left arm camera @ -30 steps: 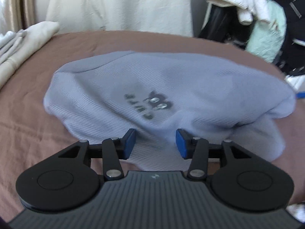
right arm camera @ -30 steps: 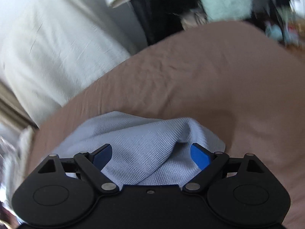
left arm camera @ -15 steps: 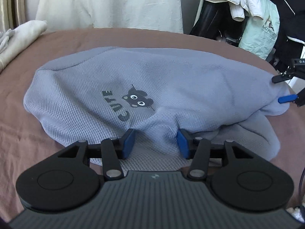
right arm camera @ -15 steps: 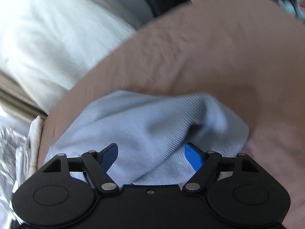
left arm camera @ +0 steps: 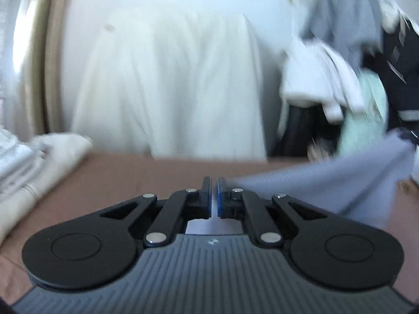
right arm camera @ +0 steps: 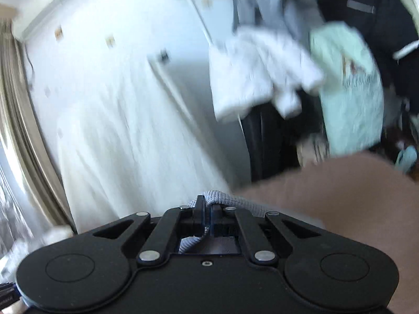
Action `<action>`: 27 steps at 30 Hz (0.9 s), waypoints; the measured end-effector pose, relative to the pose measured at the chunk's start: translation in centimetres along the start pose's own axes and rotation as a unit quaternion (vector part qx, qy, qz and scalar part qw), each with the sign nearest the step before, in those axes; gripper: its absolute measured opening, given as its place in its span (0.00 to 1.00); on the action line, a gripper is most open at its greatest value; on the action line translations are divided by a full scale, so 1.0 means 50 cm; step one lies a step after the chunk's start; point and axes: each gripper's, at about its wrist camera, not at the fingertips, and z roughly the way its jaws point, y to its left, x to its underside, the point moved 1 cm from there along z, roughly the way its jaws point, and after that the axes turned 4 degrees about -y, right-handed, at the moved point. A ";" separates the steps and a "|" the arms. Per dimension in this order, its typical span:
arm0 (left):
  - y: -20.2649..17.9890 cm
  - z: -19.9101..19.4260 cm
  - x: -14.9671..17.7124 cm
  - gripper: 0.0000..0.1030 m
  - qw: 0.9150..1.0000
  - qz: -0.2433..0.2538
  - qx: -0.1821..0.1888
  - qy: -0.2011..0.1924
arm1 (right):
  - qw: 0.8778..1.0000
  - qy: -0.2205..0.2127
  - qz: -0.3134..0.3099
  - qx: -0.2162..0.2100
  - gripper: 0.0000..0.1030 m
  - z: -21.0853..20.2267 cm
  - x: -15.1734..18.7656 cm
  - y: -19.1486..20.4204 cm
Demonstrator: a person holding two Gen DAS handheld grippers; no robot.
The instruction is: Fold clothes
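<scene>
Our left claw [left arm camera: 213, 196] and right claw [right arm camera: 207, 217] have snapped shut on the blue shirt [left arm camera: 340, 183], lifting it off the brown bed [left arm camera: 131, 178]; now we can fold.

We see a pale blue-grey waffle-knit garment [left arm camera: 327, 188], a plain brown bed cover [left arm camera: 125, 178], a cream hanging cloth [left arm camera: 167, 86], a mint green bag [right arm camera: 348, 96], and black tools [left arm camera: 213, 196] with blue pads [left arm camera: 210, 198].

- Your left black two-finger gripper with blue pads [left arm camera: 214, 196] has its jaws pressed together, pointing almost level.
- Your right black two-finger gripper [right arm camera: 207, 217] is clamped too, rolled slightly.
</scene>
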 end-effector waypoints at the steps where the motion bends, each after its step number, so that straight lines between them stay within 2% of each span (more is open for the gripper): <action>1: 0.006 0.007 -0.001 0.03 1.000 -0.003 -0.011 0.005 | 1.000 -0.006 -0.009 -0.007 0.05 -0.004 -0.001 0.005; 3: 0.007 0.037 0.017 0.04 0.998 -0.004 0.001 0.058 | 1.000 0.001 -0.021 -0.003 0.05 0.008 0.008 0.003; 5: 0.000 0.061 0.055 0.04 0.992 -0.012 0.008 0.122 | 0.999 0.036 -0.009 0.036 0.05 0.038 0.029 -0.027; 8: -0.028 0.056 0.110 0.07 0.988 -0.015 0.032 0.153 | 0.991 0.083 0.017 0.101 0.06 0.089 0.061 -0.083; 9: -0.038 0.055 0.126 0.11 0.985 -0.014 0.038 0.167 | 0.989 0.089 0.020 0.113 0.06 0.096 0.065 -0.097; 11: -0.057 0.050 0.157 0.25 0.978 -0.021 0.046 0.201 | 0.985 0.102 0.025 0.135 0.06 0.111 0.074 -0.125; 12: -0.065 0.047 0.170 0.43 0.975 -0.029 0.048 0.217 | 0.983 0.108 0.028 0.147 0.06 0.119 0.078 -0.139; 13: -0.074 0.041 0.182 0.53 0.970 -0.040 0.049 0.233 | 0.981 0.109 0.033 0.156 0.06 0.121 0.078 -0.149; 16: -0.099 0.024 0.194 0.55 0.965 -0.043 0.075 0.247 | 0.975 0.090 0.041 0.198 0.06 0.109 0.064 -0.167; 17: -0.108 0.018 0.197 0.60 0.963 -0.044 0.084 0.251 | 0.971 0.086 0.036 0.218 0.06 0.104 0.062 -0.172; 18: -0.116 0.012 0.201 0.64 0.961 -0.045 0.092 0.255 | 0.967 0.080 0.026 0.239 0.07 0.101 0.059 -0.176; 20: -0.137 0.008 0.212 0.64 0.954 -0.044 0.117 0.271 | 0.961 0.077 0.015 0.267 0.13 0.092 0.048 -0.188; 23: -0.171 0.005 0.234 0.67 0.948 -0.026 0.134 0.287 | 0.965 0.101 0.090 0.227 0.14 0.070 0.040 -0.223; 24: -0.184 0.001 0.238 0.69 0.948 -0.014 0.136 0.288 | 0.963 0.114 0.123 0.209 0.21 0.063 0.040 -0.236; 25: -0.196 -0.003 0.243 0.70 0.947 -0.002 0.139 0.290 | 0.959 0.130 0.160 0.196 0.26 0.052 0.045 -0.250; 27: -0.214 -0.008 0.243 0.70 0.941 0.009 0.145 0.305 | 0.940 0.161 0.237 0.185 0.42 0.024 0.067 -0.278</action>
